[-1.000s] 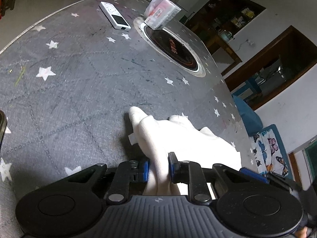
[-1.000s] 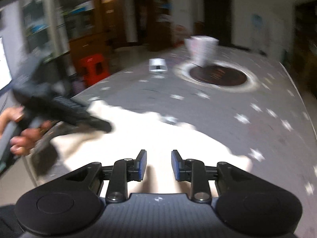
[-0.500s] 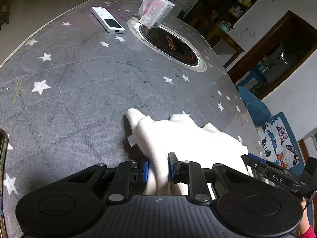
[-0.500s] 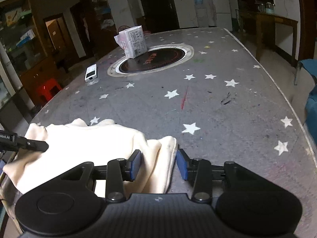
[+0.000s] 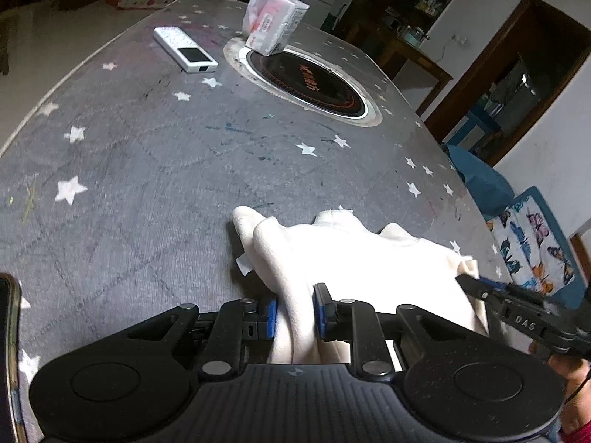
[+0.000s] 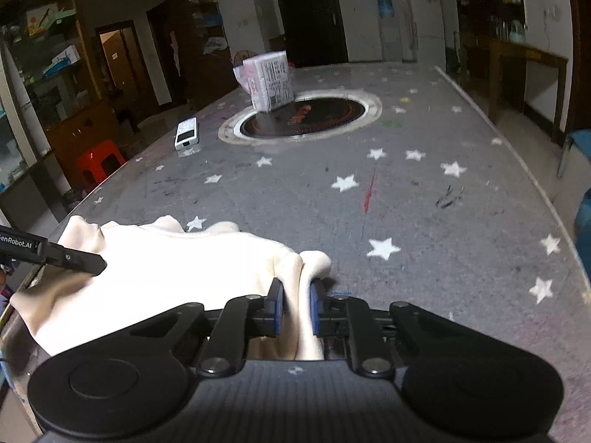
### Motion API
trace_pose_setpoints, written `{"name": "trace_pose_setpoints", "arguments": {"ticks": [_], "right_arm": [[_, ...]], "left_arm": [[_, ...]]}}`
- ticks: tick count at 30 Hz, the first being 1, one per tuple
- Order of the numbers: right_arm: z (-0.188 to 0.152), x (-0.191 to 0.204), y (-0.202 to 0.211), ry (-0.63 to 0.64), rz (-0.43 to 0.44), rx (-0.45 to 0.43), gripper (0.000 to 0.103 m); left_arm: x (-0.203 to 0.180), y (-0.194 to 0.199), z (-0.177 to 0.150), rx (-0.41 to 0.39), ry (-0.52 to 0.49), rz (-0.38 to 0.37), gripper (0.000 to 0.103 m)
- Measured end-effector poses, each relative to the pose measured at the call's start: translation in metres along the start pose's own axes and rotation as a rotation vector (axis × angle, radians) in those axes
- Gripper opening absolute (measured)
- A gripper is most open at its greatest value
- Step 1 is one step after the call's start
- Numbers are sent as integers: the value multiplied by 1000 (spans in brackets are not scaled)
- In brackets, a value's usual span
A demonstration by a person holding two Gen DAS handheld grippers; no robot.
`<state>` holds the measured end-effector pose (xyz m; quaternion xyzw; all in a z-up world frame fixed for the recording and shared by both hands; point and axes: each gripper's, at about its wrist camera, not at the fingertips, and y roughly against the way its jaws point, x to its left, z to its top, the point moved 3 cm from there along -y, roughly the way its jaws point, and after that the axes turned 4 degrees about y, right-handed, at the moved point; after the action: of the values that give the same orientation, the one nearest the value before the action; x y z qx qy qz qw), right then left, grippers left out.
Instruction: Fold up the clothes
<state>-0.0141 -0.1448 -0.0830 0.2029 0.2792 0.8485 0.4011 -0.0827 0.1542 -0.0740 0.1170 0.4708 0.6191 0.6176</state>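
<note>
A cream-white garment [image 5: 354, 254] lies bunched at the near edge of the grey star-patterned table [image 5: 147, 155]. My left gripper [image 5: 294, 315] is shut on a fold of its left end. My right gripper [image 6: 296, 306] is shut on a fold of its right end; the garment [image 6: 166, 269] spreads to the left of it. The right gripper's finger [image 5: 476, 288] shows at the right of the left wrist view, and the left gripper's finger [image 6: 81, 262] shows at the left of the right wrist view.
A round black hob [image 5: 310, 81] is set in the table's middle, with a wrapped tissue pack [image 5: 275, 26] on its rim and a white remote [image 5: 184, 50] beside it. A dark phone [image 5: 7, 332] lies at the near left edge. A red stool [image 6: 98, 162] stands off the table.
My right gripper swung onto the garment's right end and closed on a fold of it. My left gripper kept its hold and stayed about where it was.
</note>
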Motion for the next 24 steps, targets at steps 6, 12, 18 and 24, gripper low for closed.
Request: {"name": "trace_pose_setpoints", "arguments": {"ticks": [6,12,18,24], "right_arm": [[9,7,18,64,-45,-61,12],[21,0,34,78,-86,-108,11],[33,-14,49,76,-134,-148,11],[40,-34,60,62,-185,-168,11]], "left_arm": [[-13,4,8,-17,-52,-10,18],[-29,0,18,-9,-96,-32,17],[-51,-7,31,0,-123,-65,16],[-78,-25,40,19,-162,-88,16]]}}
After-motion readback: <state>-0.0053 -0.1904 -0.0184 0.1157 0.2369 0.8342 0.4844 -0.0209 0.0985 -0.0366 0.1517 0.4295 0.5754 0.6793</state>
